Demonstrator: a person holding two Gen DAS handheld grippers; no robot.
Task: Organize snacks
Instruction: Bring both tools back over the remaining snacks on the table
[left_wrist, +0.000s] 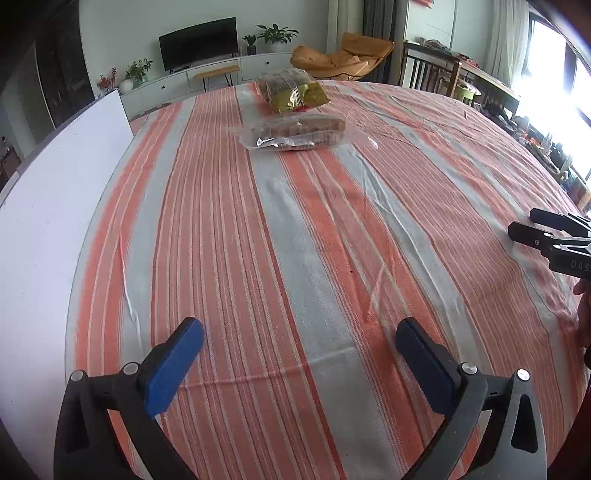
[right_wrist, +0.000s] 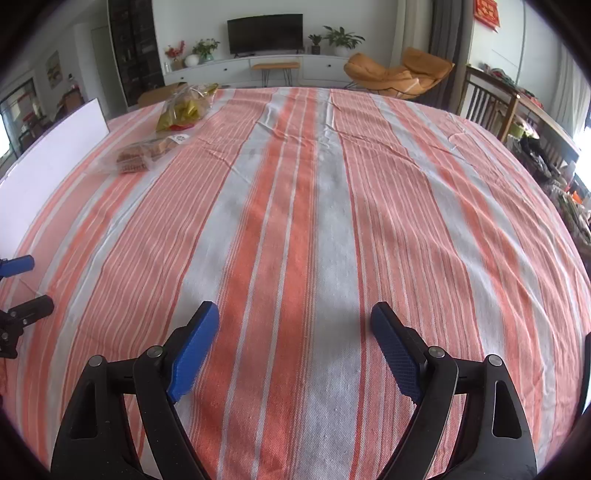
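Two snack bags lie on the far part of the striped tablecloth (left_wrist: 280, 229). The nearer one is a clear bag of brown biscuits (left_wrist: 295, 133) (right_wrist: 142, 154). Behind it sits a clear bag with gold packets (left_wrist: 293, 90) (right_wrist: 184, 107). My left gripper (left_wrist: 299, 334) hovers open over the cloth near the front edge, with nothing between its blue pads. My right gripper (right_wrist: 293, 317) is also open and empty over the cloth (right_wrist: 295, 221); its black fingers (left_wrist: 546, 230) show at the right edge of the left wrist view. Both grippers are well short of the bags.
A white board (left_wrist: 48, 206) (right_wrist: 51, 155) stands along the table's left edge. Beyond the table are a TV cabinet (right_wrist: 266, 70), an orange lounge chair (left_wrist: 343, 59) and a wooden chair and cluttered table (right_wrist: 517, 110) at the right. A hand (left_wrist: 583, 314) shows at the right edge.
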